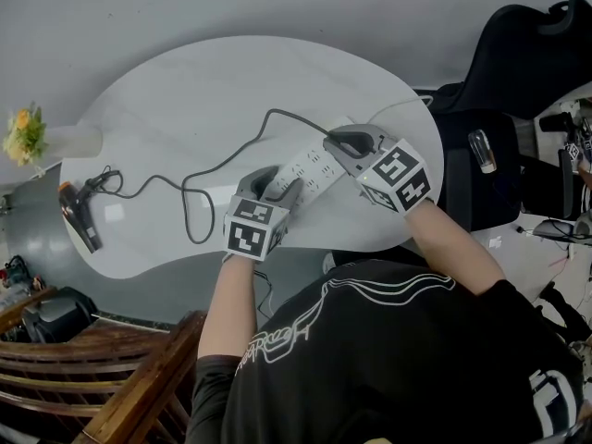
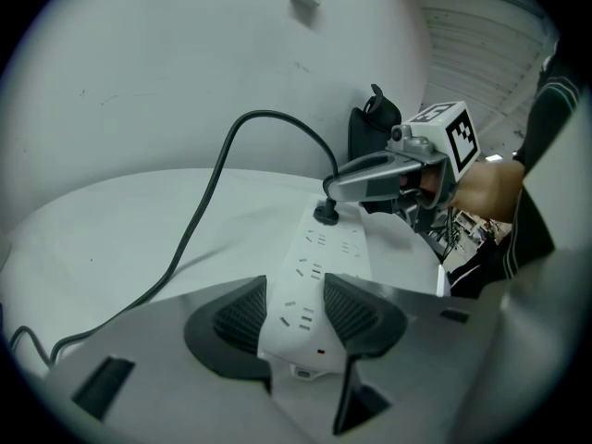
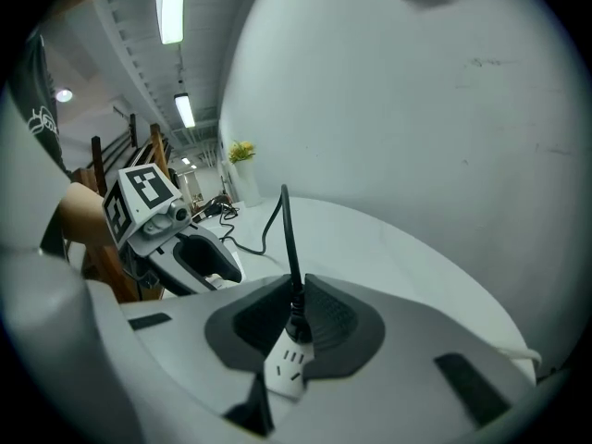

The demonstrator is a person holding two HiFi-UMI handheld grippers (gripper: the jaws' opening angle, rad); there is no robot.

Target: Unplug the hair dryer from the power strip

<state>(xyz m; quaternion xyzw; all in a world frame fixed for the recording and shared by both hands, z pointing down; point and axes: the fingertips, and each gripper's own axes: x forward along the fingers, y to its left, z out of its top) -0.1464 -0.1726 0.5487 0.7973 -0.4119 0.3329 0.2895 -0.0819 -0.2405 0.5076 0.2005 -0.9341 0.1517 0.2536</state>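
your left gripper [image 2: 294, 314] sits low in the centre of the head view. its jaws are set wide and pressed against both long sides of the white plastic power strip [image 2: 316, 265], clamping its near end on the white oval table [image 1: 231, 81]. your right gripper [image 3: 296, 320], just right of centre, has its jaws drawn nearly together on the round black plug [image 2: 326, 213], which is seated in the strip's far end. the dark grey cord [image 1: 222, 160] loops from the plug across the tabletop to the dark hair dryer [image 1: 79, 215], lying at the table's left edge, well apart from both grippers.
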